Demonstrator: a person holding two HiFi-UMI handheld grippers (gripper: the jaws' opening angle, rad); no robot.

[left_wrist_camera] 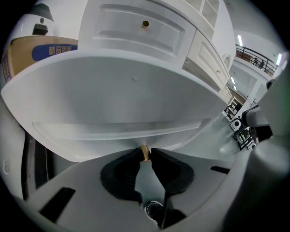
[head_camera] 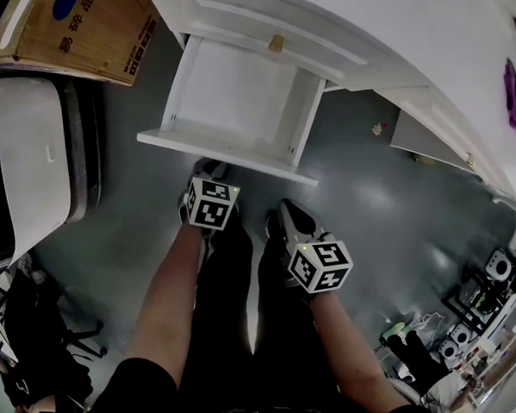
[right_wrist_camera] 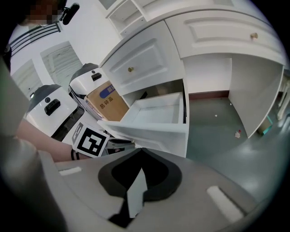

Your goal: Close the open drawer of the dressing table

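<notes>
Brass knob [left_wrist_camera: 144, 152] on the pulled-out white drawer [head_camera: 235, 103] is pinched in my left gripper [left_wrist_camera: 146, 155]. My right gripper [right_wrist_camera: 140, 152], pressed together and empty, hangs near the front panel. I'd push straight in, keeping that panel square to the dressing table [head_camera: 387, 30].

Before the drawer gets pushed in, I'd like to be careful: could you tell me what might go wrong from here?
1. The left tongs pinch only the small brass knob by their tips; a push could make them slip off.
2. The drawer stands far out, so an uneven push might skew and jam it.
3. The right tongs, shut and empty, sit near the drawer front and could get knocked.
</notes>
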